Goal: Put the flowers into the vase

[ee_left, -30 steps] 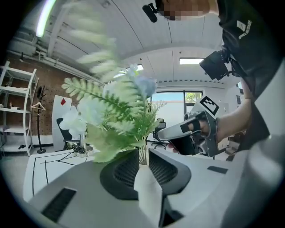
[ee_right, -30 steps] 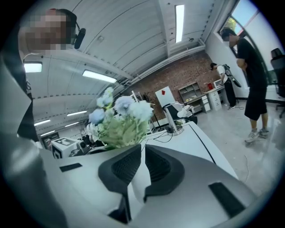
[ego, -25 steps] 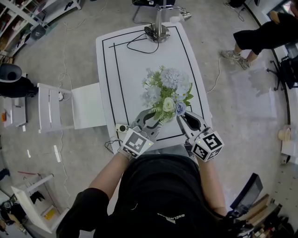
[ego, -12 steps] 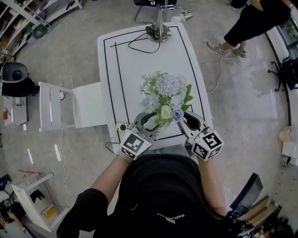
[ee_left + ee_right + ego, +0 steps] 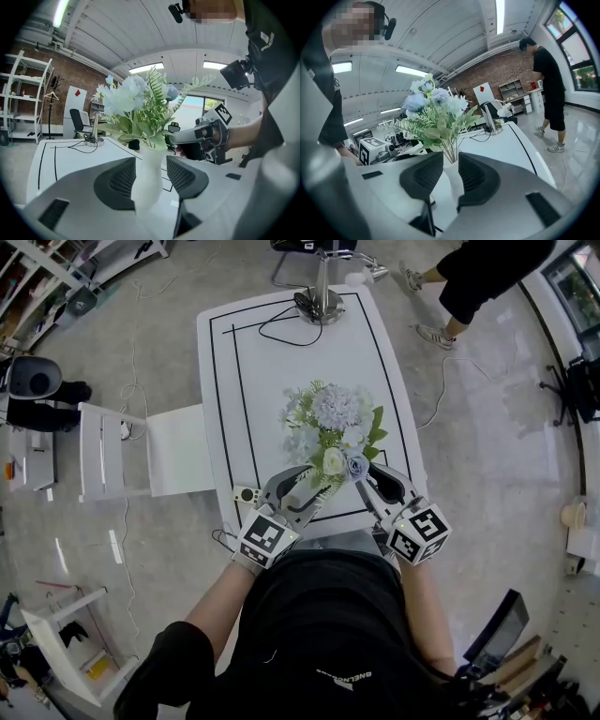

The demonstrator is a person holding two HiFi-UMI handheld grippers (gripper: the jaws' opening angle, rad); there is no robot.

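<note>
Two claws, one vase (image 5: 149, 180). It stands upright on the white table (image 5: 281, 362) near my edge, dead ahead of both of them.

Left gripper (image 5: 305, 486): released. Its jaws have just been opening, and the vase body sits between them with a gap showing on each side, so the pads are off it.

Right gripper (image 5: 367, 482): clenched on the vase, with the narrow neck filling the slot between its pads. It comes in from the vase's right side and is the only claw gripping.

Flowers (image 5: 336, 427): a pale blue and white bunch with green fern sprigs. The stems are already down in the vase mouth and the heads spread above it, leaning slightly toward the far end of the table. I can see no loose stems on the table.

Judgement: the task looks essentially done. What matters next is that the vase's long axis is vertical and it stands in line between my left jaws, so I'd back that claw straight out toward me without swinging sideways. A sideways clip could tip a top-heavy vase, so the right grip is steadying it.

Also on the table are a metal stand with cable (image 5: 321, 301) at the far end and a small device (image 5: 246, 496) by the left claw.
</note>
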